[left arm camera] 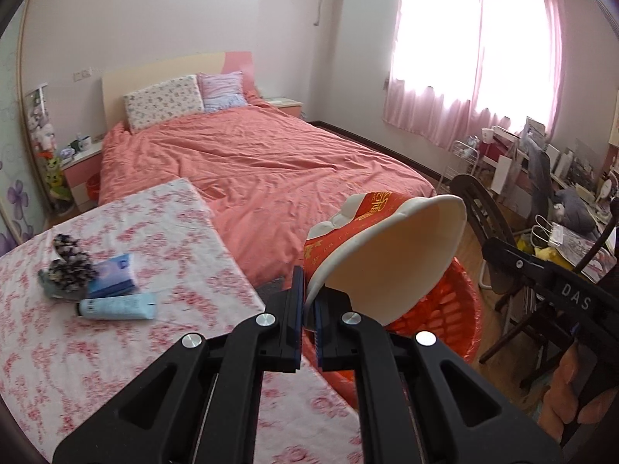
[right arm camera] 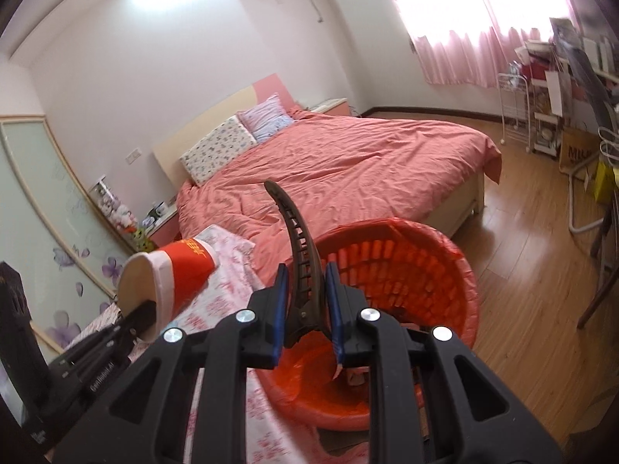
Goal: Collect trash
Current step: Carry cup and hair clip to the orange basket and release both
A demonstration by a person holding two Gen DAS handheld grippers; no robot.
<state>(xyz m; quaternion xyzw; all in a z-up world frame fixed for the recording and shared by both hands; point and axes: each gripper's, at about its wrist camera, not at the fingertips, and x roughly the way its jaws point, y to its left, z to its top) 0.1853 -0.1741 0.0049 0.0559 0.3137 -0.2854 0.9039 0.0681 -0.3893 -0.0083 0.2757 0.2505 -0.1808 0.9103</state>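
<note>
My left gripper (left arm camera: 308, 319) is shut on the rim of a crushed red-and-white paper cup (left arm camera: 387, 247) and holds it tilted over the edge of the orange trash basket (left arm camera: 460, 309). The cup also shows in the right wrist view (right arm camera: 174, 278). My right gripper (right arm camera: 305, 309) is shut on a dark brown hair claw clip (right arm camera: 298, 247) and holds it upright above the near rim of the basket (right arm camera: 406, 270), which is lined with an orange bag.
The floral-cloth table (left arm camera: 135, 348) carries a light blue tube (left arm camera: 116, 307), a blue packet (left arm camera: 112, 274) and a dark patterned bundle (left arm camera: 69, 266). A pink bed (left arm camera: 263, 166) lies behind. A dark chair (left arm camera: 491, 224) and a cluttered desk (left arm camera: 561, 178) stand at right.
</note>
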